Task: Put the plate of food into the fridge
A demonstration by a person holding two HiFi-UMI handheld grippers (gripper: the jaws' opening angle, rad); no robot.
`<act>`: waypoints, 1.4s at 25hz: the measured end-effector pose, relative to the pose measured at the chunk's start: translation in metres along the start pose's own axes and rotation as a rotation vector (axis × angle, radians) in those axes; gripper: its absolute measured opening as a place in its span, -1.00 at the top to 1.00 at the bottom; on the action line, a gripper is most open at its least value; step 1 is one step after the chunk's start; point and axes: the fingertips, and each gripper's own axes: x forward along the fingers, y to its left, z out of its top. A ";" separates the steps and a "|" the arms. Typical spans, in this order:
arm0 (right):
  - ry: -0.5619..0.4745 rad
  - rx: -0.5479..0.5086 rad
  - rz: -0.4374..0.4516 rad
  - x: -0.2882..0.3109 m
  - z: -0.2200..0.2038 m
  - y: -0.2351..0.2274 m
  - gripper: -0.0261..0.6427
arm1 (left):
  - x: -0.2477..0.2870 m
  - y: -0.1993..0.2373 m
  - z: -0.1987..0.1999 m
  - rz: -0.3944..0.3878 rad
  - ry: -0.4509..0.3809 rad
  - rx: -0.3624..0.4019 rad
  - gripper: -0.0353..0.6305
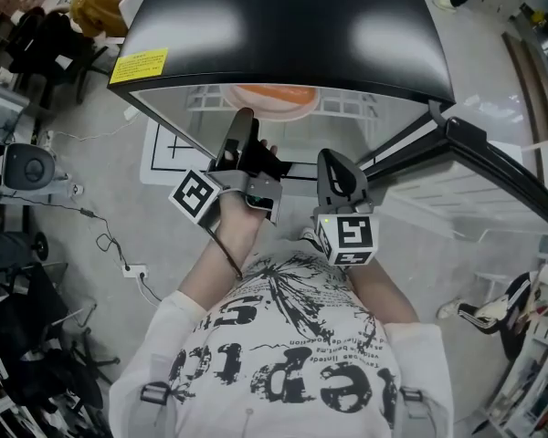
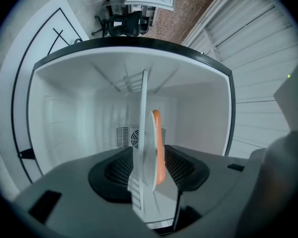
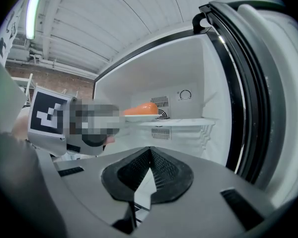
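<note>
Left fingers [image 2: 114, 171] stand open around the plate [image 2: 141, 133], on the shelf [image 3: 188, 122] at 12 o'clock. Right fingers [image 3: 124, 175] are closed, empty.

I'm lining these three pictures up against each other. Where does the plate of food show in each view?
Head view: the plate of food sits top centre, under the fridge top, on the shelf.
Left gripper view: dead centre, seen edge-on, orange food on its right side.
Right gripper view: just left of centre, lying flat.
Shared landmark: the white shelf under it.
</note>
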 end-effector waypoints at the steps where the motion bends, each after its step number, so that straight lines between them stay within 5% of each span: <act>1: 0.002 0.000 -0.005 -0.001 -0.001 0.000 0.92 | -0.002 0.000 0.000 -0.003 0.003 0.005 0.35; 10: 0.001 -0.006 -0.016 -0.009 -0.001 0.016 0.92 | -0.030 -0.003 -0.001 0.060 0.109 0.304 0.36; 14: -0.004 -0.009 -0.022 -0.012 0.000 0.023 0.92 | -0.041 0.003 0.007 0.107 0.112 0.386 0.87; 19: -0.009 -0.018 -0.017 -0.011 0.001 0.034 0.92 | -0.047 -0.006 -0.001 0.067 0.157 0.490 0.87; 21: -0.017 -0.020 -0.014 -0.012 0.004 0.039 0.92 | -0.050 -0.012 -0.006 0.054 0.190 0.638 0.87; 25: -0.030 -0.020 -0.008 -0.011 0.010 0.043 0.92 | -0.055 -0.033 -0.018 0.041 0.249 1.066 0.87; 27: -0.042 -0.020 -0.008 -0.011 0.015 0.044 0.92 | -0.055 -0.043 -0.025 0.020 0.268 1.206 0.87; 31: -0.061 -0.026 -0.011 -0.012 0.023 0.044 0.92 | -0.057 -0.043 -0.036 0.010 0.297 1.390 0.87; 35: -0.074 -0.031 -0.016 -0.014 0.026 0.042 0.92 | -0.063 -0.039 -0.039 0.024 0.268 1.482 0.87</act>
